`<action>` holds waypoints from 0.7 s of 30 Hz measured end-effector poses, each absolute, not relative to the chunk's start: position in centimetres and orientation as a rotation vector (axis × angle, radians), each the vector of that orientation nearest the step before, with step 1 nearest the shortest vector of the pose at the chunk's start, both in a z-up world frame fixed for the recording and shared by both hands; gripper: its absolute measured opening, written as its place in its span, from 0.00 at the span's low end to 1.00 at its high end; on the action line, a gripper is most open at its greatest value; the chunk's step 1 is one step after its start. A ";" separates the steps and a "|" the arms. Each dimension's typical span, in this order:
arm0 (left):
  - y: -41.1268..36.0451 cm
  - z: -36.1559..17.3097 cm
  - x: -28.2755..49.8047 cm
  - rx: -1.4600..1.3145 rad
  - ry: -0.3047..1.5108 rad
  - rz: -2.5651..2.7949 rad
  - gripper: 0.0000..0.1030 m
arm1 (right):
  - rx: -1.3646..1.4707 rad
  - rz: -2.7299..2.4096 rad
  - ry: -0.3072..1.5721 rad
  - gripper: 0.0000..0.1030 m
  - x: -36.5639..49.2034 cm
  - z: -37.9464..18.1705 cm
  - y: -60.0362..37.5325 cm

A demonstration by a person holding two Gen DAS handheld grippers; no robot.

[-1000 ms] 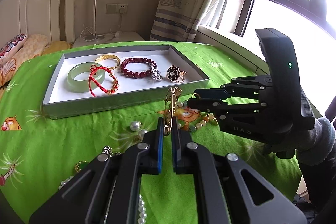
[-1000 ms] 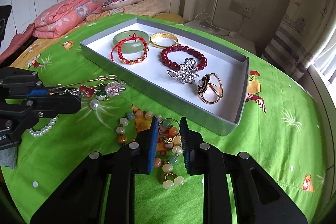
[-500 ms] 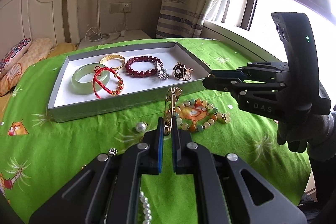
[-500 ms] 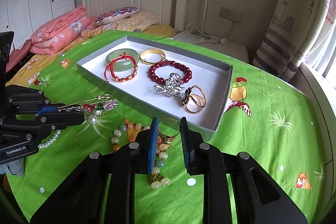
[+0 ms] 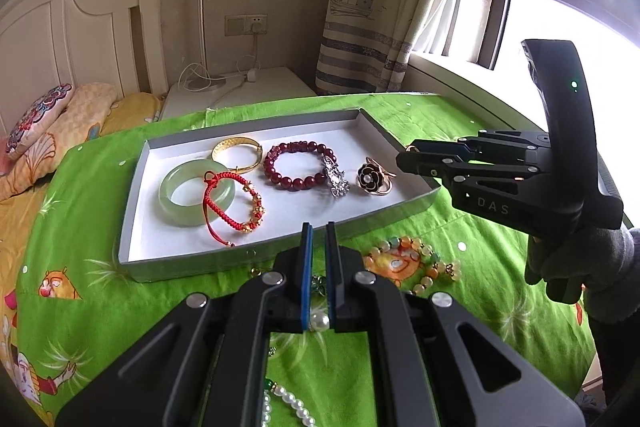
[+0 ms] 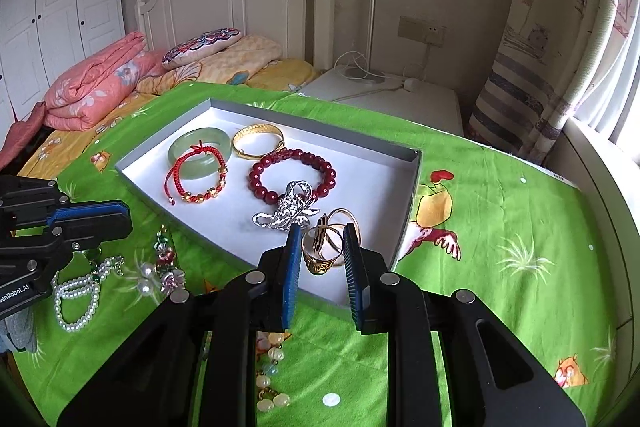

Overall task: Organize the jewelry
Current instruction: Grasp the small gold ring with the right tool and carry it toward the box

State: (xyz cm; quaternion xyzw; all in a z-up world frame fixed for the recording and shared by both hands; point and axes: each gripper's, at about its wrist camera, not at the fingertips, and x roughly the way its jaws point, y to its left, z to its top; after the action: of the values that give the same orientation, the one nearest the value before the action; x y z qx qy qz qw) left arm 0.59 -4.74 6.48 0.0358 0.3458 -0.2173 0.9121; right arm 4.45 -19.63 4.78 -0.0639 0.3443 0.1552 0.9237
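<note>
My right gripper (image 6: 320,239) is shut on a gold ring (image 6: 320,255) with a green stone, held over the near right corner of the grey tray (image 6: 404,219). In the left wrist view it (image 5: 404,155) hovers at the tray's right end (image 5: 280,251). My left gripper (image 5: 318,227) is shut in front of the tray's front wall, with nothing showing between its tips. A beaded flower brooch (image 6: 166,261) lies just beside the left gripper (image 6: 124,223). Inside the tray are a jade bangle (image 5: 196,193), a gold bangle (image 5: 236,155), a dark red bead bracelet (image 5: 298,165) and a flower ring (image 5: 372,179).
A multi-coloured bead bracelet (image 5: 412,263) and a pearl necklace (image 6: 76,299) lie on the green cloth in front of the tray. A red cord bracelet (image 6: 196,179) rests on the jade bangle. A bed, a white nightstand (image 6: 384,95) and a curtain stand behind.
Both grippers rose and moved towards the tray. The ring went from above the bead bracelet to over the tray's corner. The gold brooch pin no longer stands between my left fingertips.
</note>
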 end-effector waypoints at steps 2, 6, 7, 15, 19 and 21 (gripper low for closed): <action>-4.5 6.4 0.6 0.054 0.742 -0.489 0.06 | -0.104 0.321 0.701 0.20 4.7 5.0 -20.0; -4.5 5.2 -0.2 0.055 0.768 -0.503 0.39 | -0.096 0.328 0.698 0.20 4.3 4.9 -20.0; -4.8 4.6 -0.3 0.065 0.788 -0.512 0.39 | -0.096 0.333 0.703 0.21 4.2 4.7 -20.0; -5.8 1.8 0.6 0.142 0.862 -0.485 0.45 | -0.091 0.337 0.715 0.21 3.7 3.9 -20.1; -5.7 1.6 0.4 0.172 0.868 -0.462 0.63 | -0.079 0.338 0.710 0.21 3.6 4.1 -20.4; -5.3 1.5 0.7 0.156 0.883 -0.451 0.65 | -0.082 0.340 0.709 0.21 3.5 4.1 -20.4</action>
State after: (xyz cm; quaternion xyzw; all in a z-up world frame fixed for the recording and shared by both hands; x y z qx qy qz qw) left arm 0.75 -5.34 1.49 0.0747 0.4231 -0.2162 0.8767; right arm 3.53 -20.38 4.07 -0.0401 0.3454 0.1658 0.9228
